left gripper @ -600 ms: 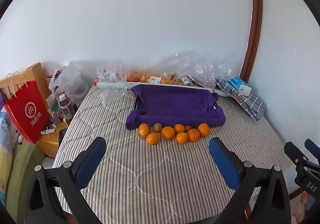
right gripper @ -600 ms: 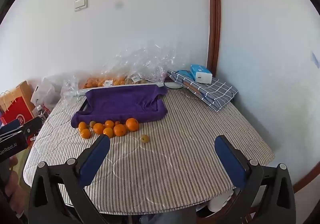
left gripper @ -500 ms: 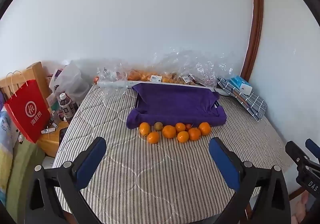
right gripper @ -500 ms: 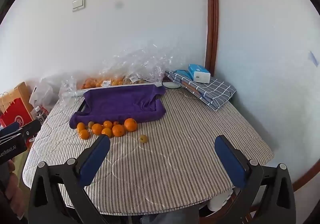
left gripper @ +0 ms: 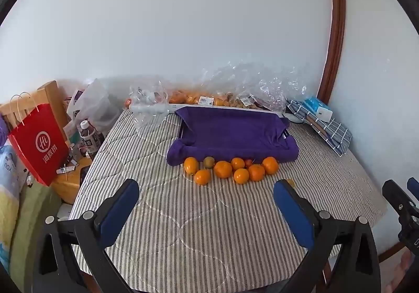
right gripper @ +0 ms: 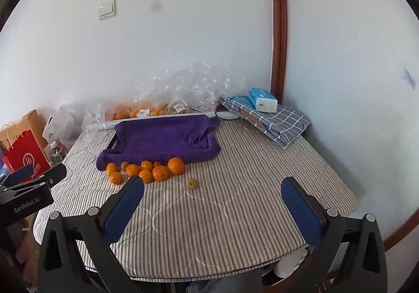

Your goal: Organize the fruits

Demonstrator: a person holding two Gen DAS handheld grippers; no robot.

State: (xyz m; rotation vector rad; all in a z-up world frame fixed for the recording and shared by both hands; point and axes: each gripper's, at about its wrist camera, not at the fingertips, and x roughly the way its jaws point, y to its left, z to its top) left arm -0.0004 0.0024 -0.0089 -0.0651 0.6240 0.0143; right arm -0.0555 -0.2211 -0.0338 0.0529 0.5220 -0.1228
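Right hand-held gripper (right gripper: 212,204) view only, stray yellowish fruit (right gripper: 192,183) unobstructed

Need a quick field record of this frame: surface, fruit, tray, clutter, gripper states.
surface: striped quilted table cover
fruit cluster: oranges plus a small greenish fruit, grouped at the tray's front edge
stray fruit: one small yellowish fruit, apart from the cluster
tray: draped in purple towel, no fruit on it
back wall: clear plastic bags with more fruit
left gripper: open, empty
right gripper: open, empty
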